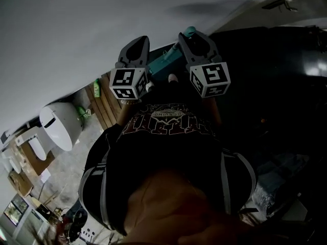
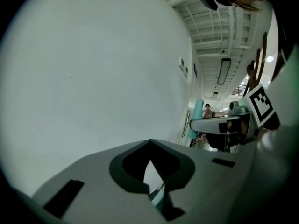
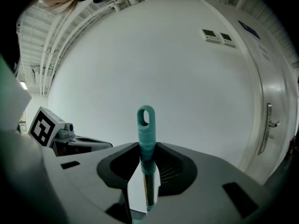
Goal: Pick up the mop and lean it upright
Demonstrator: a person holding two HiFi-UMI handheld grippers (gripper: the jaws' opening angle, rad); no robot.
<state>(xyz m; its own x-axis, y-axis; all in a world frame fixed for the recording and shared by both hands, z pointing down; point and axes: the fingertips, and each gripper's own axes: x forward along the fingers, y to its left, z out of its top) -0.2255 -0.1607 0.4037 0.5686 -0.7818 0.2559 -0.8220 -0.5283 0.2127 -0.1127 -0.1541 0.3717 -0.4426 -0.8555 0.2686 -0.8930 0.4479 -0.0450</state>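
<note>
Teal mop handle (image 3: 145, 125), topped by a hanging loop, stands upright between the jaws of the right gripper (image 3: 146, 148), which clamp it just below the cap, near a white wall (image 3: 154, 55). Just to the left, the left gripper (image 2: 150, 164) shows jaws a narrow slit apart with a teal sliver low between them. I cannot tell whether they press it.

Grey floor (image 1: 69, 170): white rounded bin (image 1: 59, 124), green bottle (image 1: 82, 111), wooden slats (image 1: 108, 105), cardboard box (image 1: 38, 162).

Teal mop handle (image 3: 145, 139), white wall (image 3: 163, 55)
</note>
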